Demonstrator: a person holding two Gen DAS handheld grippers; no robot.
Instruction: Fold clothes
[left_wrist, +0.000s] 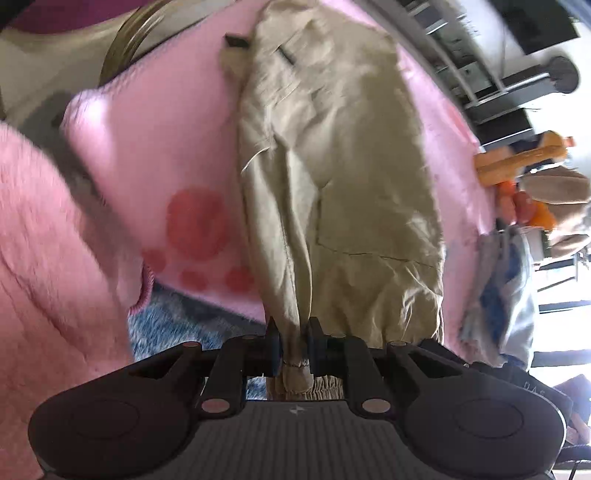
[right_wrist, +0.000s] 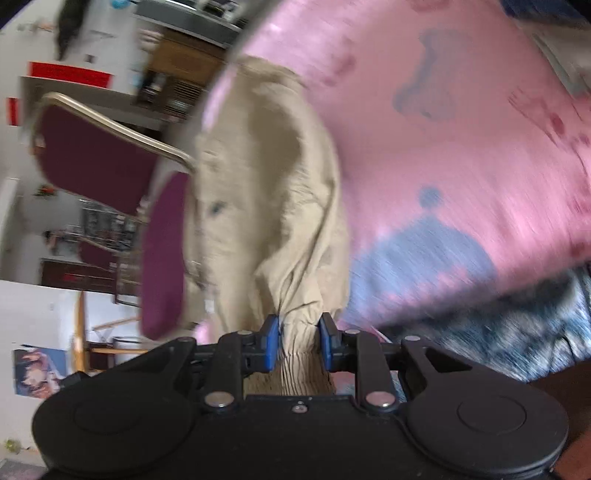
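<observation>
Tan pants (left_wrist: 332, 177) pinched at both ends.

Stretched long, bottom to top of frame; left gripper (left_wrist: 294, 345) and right gripper (right_wrist: 300, 341) clamped tight on elastic cuffs, over pink blanket (left_wrist: 155, 147).

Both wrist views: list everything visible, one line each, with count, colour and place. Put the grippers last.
Garment: one, beige, lying along the blanket, its elastic end gathered at the grippers.
Blanket: one, pink with red paw prints and blue shapes, spread under the garment.
Fluffy cloth: one, pink, left edge of the left wrist view.
Chair: one, maroon with a metal frame, left of the garment in the right wrist view.
Toys: a blurred cluster, orange and tan, past the blanket's right edge.
Left gripper: one, black, shut on the garment.
Right gripper: one, black with blue pads, shut on the garment's elastic edge.
</observation>
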